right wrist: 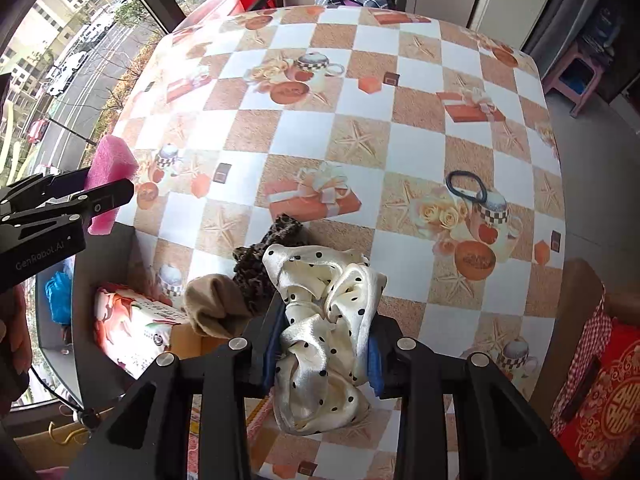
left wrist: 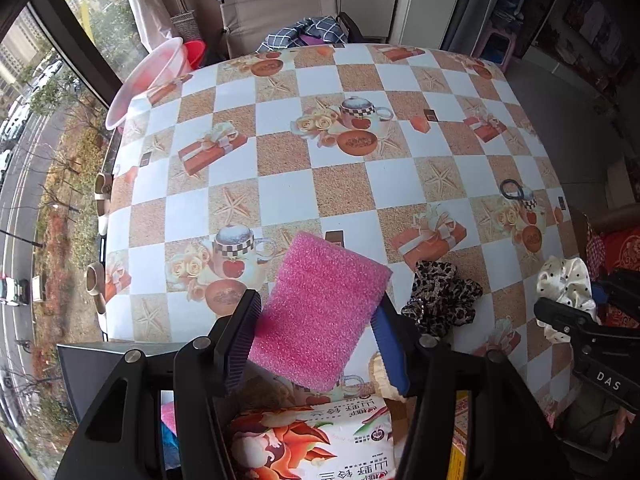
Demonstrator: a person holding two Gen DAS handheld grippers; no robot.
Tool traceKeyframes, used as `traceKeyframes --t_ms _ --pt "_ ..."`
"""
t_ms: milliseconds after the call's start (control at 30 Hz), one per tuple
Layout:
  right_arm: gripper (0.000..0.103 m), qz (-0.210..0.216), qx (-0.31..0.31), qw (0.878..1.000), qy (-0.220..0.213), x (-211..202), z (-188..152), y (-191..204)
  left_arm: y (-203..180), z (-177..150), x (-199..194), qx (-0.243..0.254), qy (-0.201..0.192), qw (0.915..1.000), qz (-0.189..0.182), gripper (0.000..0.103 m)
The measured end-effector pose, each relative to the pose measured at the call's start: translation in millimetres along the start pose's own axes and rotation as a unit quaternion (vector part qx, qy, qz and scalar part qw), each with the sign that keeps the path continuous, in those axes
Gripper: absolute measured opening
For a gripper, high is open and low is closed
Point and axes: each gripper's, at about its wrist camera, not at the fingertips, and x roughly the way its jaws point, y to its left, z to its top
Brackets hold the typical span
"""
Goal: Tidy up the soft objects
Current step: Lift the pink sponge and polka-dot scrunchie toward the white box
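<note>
My left gripper [left wrist: 316, 320] is shut on a pink foam sponge [left wrist: 320, 312] and holds it above the table's near edge; the sponge also shows in the right wrist view [right wrist: 108, 176]. My right gripper [right wrist: 324, 336] is shut on a cream scrunchie with black dots [right wrist: 324, 320], also seen in the left wrist view [left wrist: 566, 292]. A leopard-print scrunchie [left wrist: 440, 300] lies on the table between the two grippers. A black hair tie [right wrist: 466, 186] lies further out on the right. A beige sock [right wrist: 214, 308] lies by the box's edge.
A grey box [right wrist: 116, 248] sits below the table's near-left edge and holds a flowered tissue pack [left wrist: 316, 444] and something blue [right wrist: 58, 296]. The table has a checkered cloth [left wrist: 340, 188]. A pink basin [left wrist: 148, 80] and a chair [left wrist: 276, 16] stand beyond the far edge.
</note>
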Motion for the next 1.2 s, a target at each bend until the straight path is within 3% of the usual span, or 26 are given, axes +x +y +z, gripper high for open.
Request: traceKeyframes --t_ms 200,633,1200 --pt "0.036 -0.004 -0.025 1.000 -0.016 -15.8 4.9 27.9 12.8 -24.3 -34.1 -0.015 -0.010 0.9998 -0.005 0.059" --pt "0.036 -0.017 -0.051 0.998 -0.037 -58.1 -18.1 67.3 28.4 -69.3 -83.5 -0.019 -0.035 0.9989 -0.023 0.059" --pt "0.036 -0.022 -0.035 0.999 -0.031 -74.8 -72.5 86.4 29.3 -129.5 -98.6 0.008 -0.020 0.9987 -0.047 0.060"
